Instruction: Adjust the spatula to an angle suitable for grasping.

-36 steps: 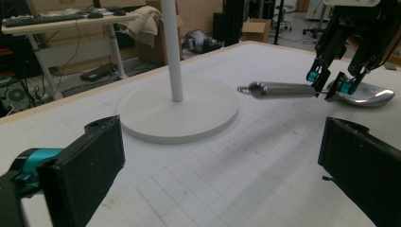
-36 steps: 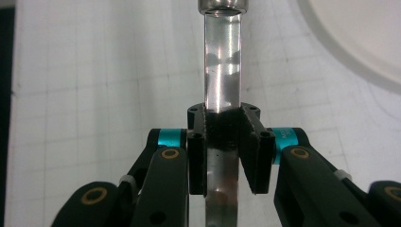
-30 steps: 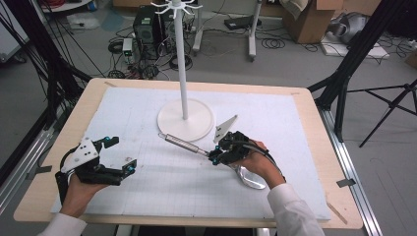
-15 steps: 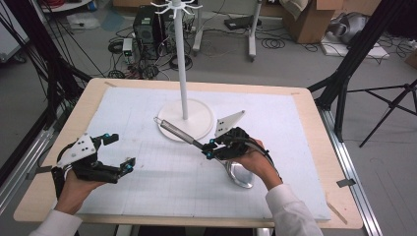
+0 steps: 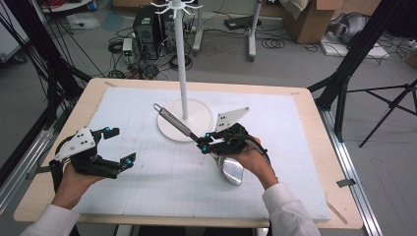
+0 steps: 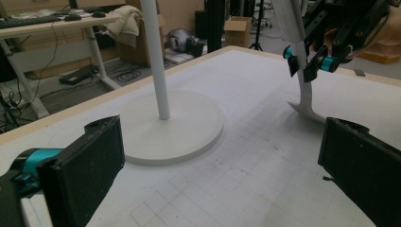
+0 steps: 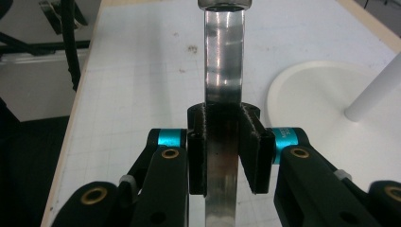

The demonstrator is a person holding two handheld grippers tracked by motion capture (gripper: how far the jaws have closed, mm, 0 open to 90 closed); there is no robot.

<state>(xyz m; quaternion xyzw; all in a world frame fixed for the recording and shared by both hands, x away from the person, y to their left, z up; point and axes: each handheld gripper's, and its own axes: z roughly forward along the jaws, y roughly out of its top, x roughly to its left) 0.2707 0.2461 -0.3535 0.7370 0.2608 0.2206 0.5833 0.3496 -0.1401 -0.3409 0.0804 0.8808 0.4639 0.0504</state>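
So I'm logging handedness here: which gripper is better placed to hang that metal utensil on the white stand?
Right. The right gripper is shut on the utensil, its hanging loop raised beside the stand. The left gripper sits open and empty, well away.

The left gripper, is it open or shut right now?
Open. The left gripper has its jaws spread wide apart above the white mat, nothing between them.

Shiny metal spatula (image 5: 196, 140), handle slanting up over white stand base (image 5: 169, 129)

The stand (image 5: 183, 118) is white, the spatula (image 5: 196, 140) shiny silver, the mat (image 5: 147, 187) white with a grey grid, the worktop (image 5: 314, 123) light wood.
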